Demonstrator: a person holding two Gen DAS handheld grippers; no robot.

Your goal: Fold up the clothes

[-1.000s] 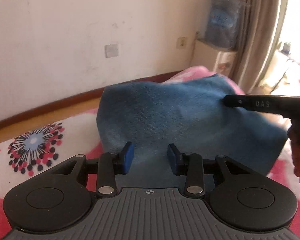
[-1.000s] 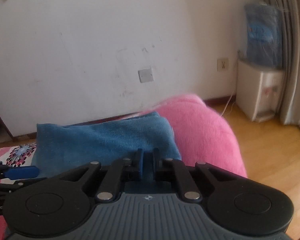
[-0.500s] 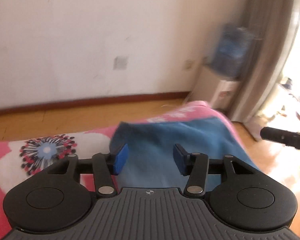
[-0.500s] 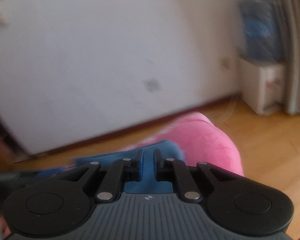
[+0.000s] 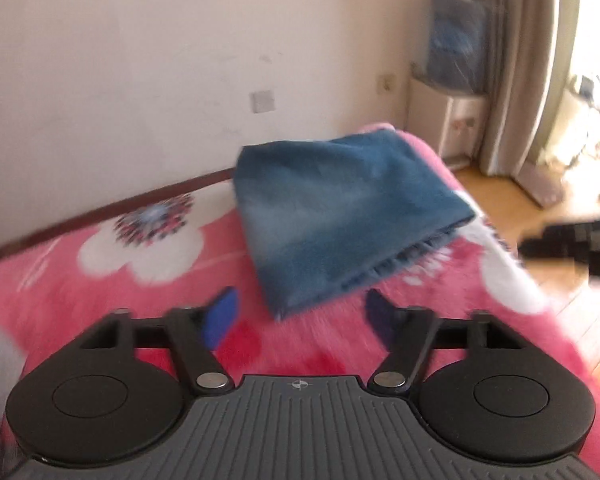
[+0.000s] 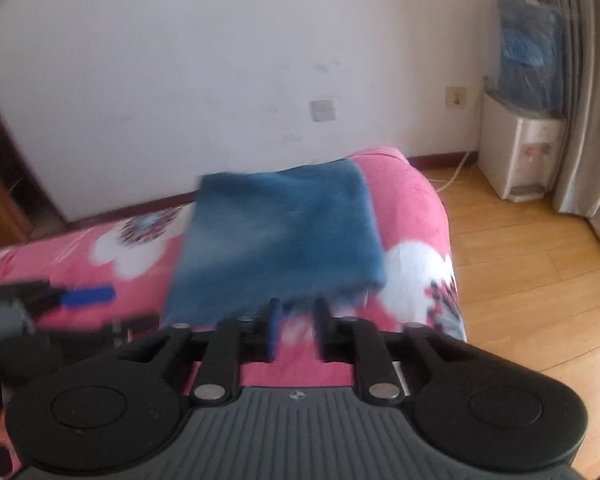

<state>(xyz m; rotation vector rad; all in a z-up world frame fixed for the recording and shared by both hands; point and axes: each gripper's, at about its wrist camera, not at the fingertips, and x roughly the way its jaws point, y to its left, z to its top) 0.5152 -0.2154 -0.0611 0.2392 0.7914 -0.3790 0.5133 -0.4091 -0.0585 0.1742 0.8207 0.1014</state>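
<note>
Folded blue garment (image 5: 340,216) lying on the pink flowered bed cover (image 5: 100,280), near the far corner of the bed, just short of the edge that drops to the wooden floor (image 6: 520,260). Its open layered edge faces right in the left wrist view, and the layers there look loose and slightly splayed. The left gripper (image 5: 300,316) stands clear of the cloth with its jaws opening wide and nothing between them; the right gripper (image 6: 296,328) sits just in front of the garment's near edge, jaws opening at a moderate gap, likewise empty, with bare cover between them.

Risks, judged from this arrangement: the splayed layers may spring apart, since nothing presses them; a fingertip passing close to the near edge could catch the pile and drag the fold askew; and the garment's place beside the bed's rounded corner leaves little margin, so a nudge toward the floor side might slide it off.
</note>
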